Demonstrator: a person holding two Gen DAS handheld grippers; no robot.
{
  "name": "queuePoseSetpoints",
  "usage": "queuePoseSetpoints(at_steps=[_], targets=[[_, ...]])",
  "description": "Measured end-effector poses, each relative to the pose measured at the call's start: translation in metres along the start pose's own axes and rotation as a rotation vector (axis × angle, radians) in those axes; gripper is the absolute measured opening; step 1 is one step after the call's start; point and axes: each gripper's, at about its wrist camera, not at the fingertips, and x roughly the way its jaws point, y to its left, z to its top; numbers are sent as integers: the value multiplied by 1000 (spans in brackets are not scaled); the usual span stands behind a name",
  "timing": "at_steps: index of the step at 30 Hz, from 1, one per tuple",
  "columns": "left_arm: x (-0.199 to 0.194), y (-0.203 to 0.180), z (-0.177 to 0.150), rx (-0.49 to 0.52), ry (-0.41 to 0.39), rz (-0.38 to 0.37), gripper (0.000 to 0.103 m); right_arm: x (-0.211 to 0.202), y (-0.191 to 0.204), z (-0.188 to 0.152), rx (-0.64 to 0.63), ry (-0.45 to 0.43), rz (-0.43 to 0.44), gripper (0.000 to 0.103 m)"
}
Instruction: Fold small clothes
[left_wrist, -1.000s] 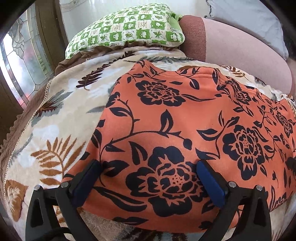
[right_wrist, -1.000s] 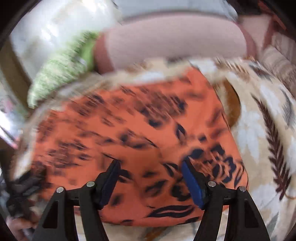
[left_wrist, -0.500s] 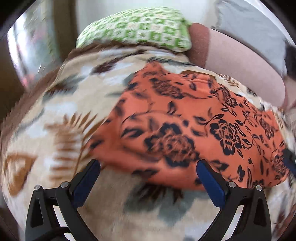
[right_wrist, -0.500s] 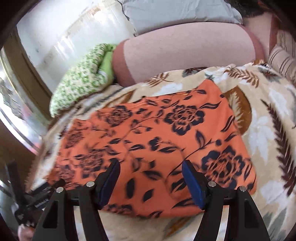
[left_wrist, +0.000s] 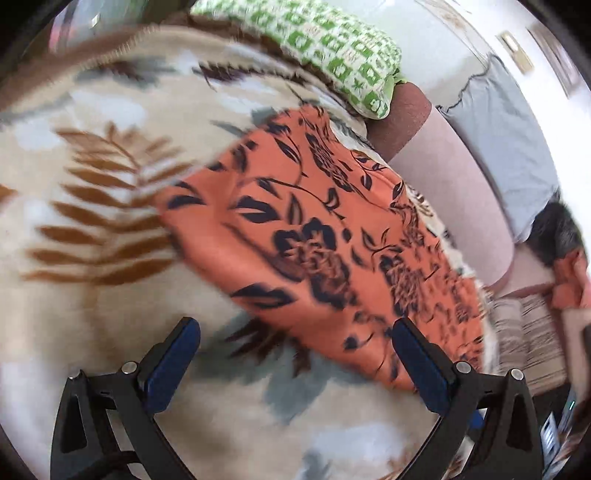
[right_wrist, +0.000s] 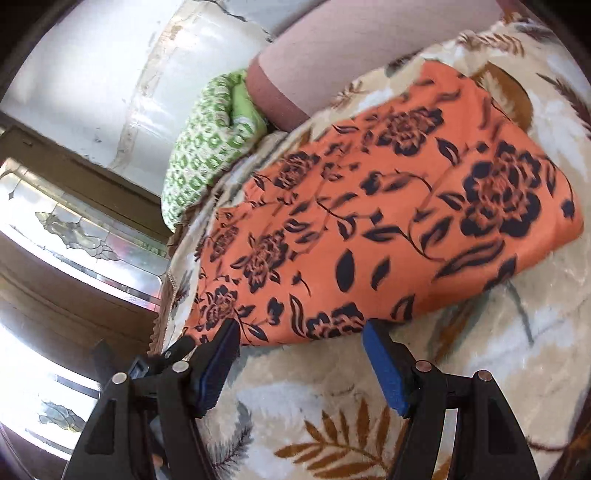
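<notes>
An orange garment with a dark floral print (left_wrist: 314, 236) (right_wrist: 388, 229) lies flat on a cream blanket with brown leaf patterns (left_wrist: 92, 221) (right_wrist: 535, 314). My left gripper (left_wrist: 295, 332) stands open just off the garment's near edge, over the blanket, nothing between its blue pads. My right gripper (right_wrist: 299, 328) is open too, its fingertips right at the garment's near hem, not pinching it. In the right wrist view, the tip of the other gripper (right_wrist: 177, 347) shows behind my left finger.
A green-and-white checked pillow (left_wrist: 332, 48) (right_wrist: 207, 147) lies at the head of the bed. A pink and brown bolster (left_wrist: 443, 177) (right_wrist: 332, 62) runs along the far side. A stained-glass window in a wooden frame (right_wrist: 74, 236) stands on the left.
Both grippers have drawn back off the garment toward its near edge and rolled, so the cloth now slants across each view. Both stay open and empty.
</notes>
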Motion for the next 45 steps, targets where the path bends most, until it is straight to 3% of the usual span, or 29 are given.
queuePoseSetpoints(at_steps=[2, 3, 4, 6, 8, 12, 13, 14, 16, 17, 19, 21, 23, 25, 27, 31, 34, 37, 41, 45], targets=[[10, -9, 8, 9, -28, -60, 102, -4, -1, 2, -17, -45, 25, 69], [15, -12, 10, 13, -23, -105, 101, -6, -3, 4, -18, -65, 34, 56], [21, -13, 11, 4, -16, -148, 94, -6, -4, 7, -19, -75, 39, 44], [27, -12, 11, -12, -9, -163, 75, -3, -7, 13, -16, -78, 21, 43], [35, -7, 11, -24, 18, -161, 25, 3, -13, 18, 6, -69, 0, 43], [41, -9, 9, -12, 16, -142, 24, 20, -23, 23, 54, -28, 3, 43], [43, -11, 9, -11, 13, -137, 32, 23, -23, 23, 52, -23, 3, 43], [45, -12, 9, -21, 14, -155, 48, 26, -21, 24, 46, -20, 1, 43], [46, -15, 12, -37, 20, -214, 69, 33, -17, 25, 29, -13, -2, 43], [46, -19, 13, -38, 25, -222, 75, 36, -16, 26, 23, -11, -4, 43], [46, -19, 14, -60, -10, -214, 75, 41, -15, 27, 16, -6, -11, 43], [48, -17, 16, -96, -56, -202, 71, 46, -15, 28, 16, -1, -15, 43], [53, -19, 21, -83, -58, -151, 27, 50, -14, 30, 14, 0, -14, 43], [60, -12, 24, -101, -36, -153, 22, 52, -11, 34, -1, -11, -15, 43], [61, -10, 24, -126, -31, -178, 20, 53, -7, 38, -24, -28, -7, 43], [48, -25, 25, -29, -86, -180, 17, 70, -4, 43, -55, -7, -9, 42], [29, -50, 23, 134, -154, -158, 16, 85, -16, 42, -30, 38, -51, 25], [12, -83, 11, 289, -204, -106, 16, 82, -32, 47, 57, 78, -12, 16], [0, -134, 7, 444, -244, -69, 16, 68, -60, 51, 227, 97, 87, 14], [-6, -197, -7, 637, -270, -34, 16, 27, -77, 64, 253, -21, 61, 20]])
